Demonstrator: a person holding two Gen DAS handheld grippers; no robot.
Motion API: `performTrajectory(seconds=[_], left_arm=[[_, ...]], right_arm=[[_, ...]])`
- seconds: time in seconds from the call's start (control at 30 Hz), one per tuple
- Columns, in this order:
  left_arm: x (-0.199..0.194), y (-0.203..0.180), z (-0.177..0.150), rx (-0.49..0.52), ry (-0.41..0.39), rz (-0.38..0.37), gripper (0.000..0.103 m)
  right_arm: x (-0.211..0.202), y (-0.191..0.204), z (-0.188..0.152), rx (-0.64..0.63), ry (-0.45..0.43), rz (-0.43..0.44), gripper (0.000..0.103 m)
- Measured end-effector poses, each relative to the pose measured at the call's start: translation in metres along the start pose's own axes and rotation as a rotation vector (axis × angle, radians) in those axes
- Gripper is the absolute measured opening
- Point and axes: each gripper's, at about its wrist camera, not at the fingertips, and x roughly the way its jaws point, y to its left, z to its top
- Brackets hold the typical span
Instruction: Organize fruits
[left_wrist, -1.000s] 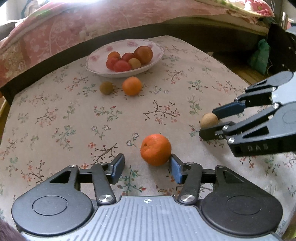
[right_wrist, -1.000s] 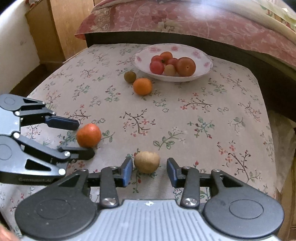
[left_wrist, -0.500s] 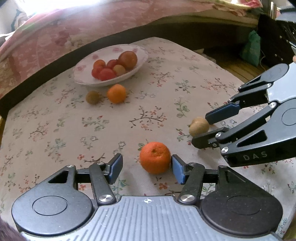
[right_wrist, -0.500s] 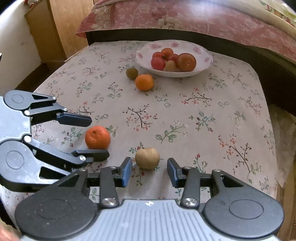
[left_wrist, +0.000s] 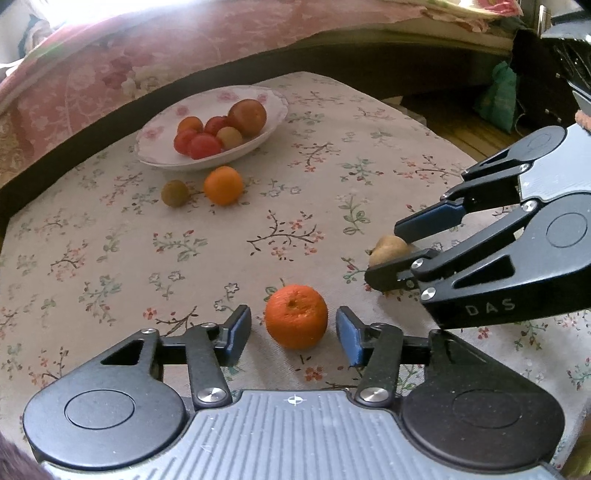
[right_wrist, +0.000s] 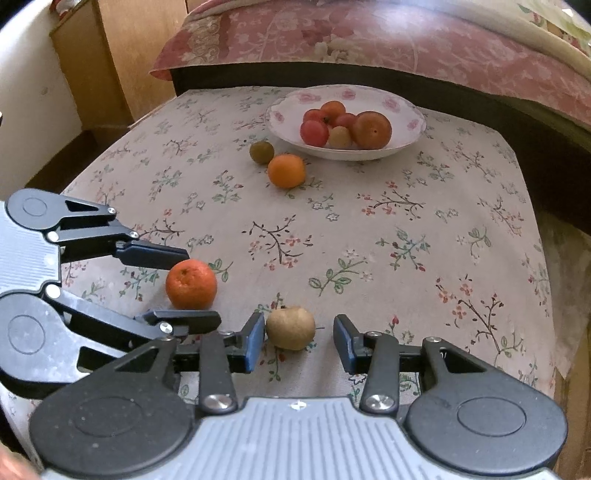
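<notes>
We have our left gripper (left_wrist: 293, 334) low over the counter with its floral cloth (left_wrist: 314, 206), jaws wide on either side of a round orange mandarin (left_wrist: 296, 316), small gaps showing both sides. Our right gripper (right_wrist: 299, 341) has its jaws wide around a small tan-brown fruit (right_wrist: 290, 327), the left pad just beside it. Farther back sits a white floral china bowl (right_wrist: 404, 110) of red and orange fruit, with a second orange (right_wrist: 286, 170) and a small olive-brown fruit (right_wrist: 261, 151) just in front.

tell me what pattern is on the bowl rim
Pink flowers on white, on the bowl; clearest in the right wrist view.
</notes>
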Motion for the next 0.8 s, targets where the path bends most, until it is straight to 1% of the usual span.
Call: performTrajectory(seconds=[0.03, 0.1, 0.2, 0.27, 0.37, 0.5, 0.8], left_arm=[[0.0, 0.0, 0.0, 0.001, -0.001, -0.004, 0.056], [0.0, 0.0, 0.0, -0.005, 0.002, -0.016, 0.052], [0.0, 0.0, 0.001, -0.009, 0.006, -0.022, 0.048], [0.0, 0.002, 0.002, -0.018, 0.01, -0.024, 0.043], [0.001, 0.006, 0.004, -0.046, 0.015, -0.037, 0.043], [0.001, 0.008, 0.004, -0.055, 0.019, -0.024, 0.043], [0.005, 0.006, 0.003, -0.043, 0.018, -0.01, 0.044]], right_arm=[[0.0, 0.0, 0.0, -0.002, -0.001, 0.001, 0.04], [0.0, 0.002, 0.001, -0.014, 0.002, 0.008, 0.031], [0.0, 0.01, 0.002, -0.054, 0.005, -0.008, 0.031], [0.001, 0.01, 0.004, -0.054, 0.009, -0.006, 0.031], [0.002, 0.006, 0.006, -0.028, 0.013, 0.005, 0.03], [0.003, 0.005, 0.009, -0.023, 0.012, 0.002, 0.03], [0.007, 0.008, 0.012, -0.029, 0.015, 0.003, 0.031]])
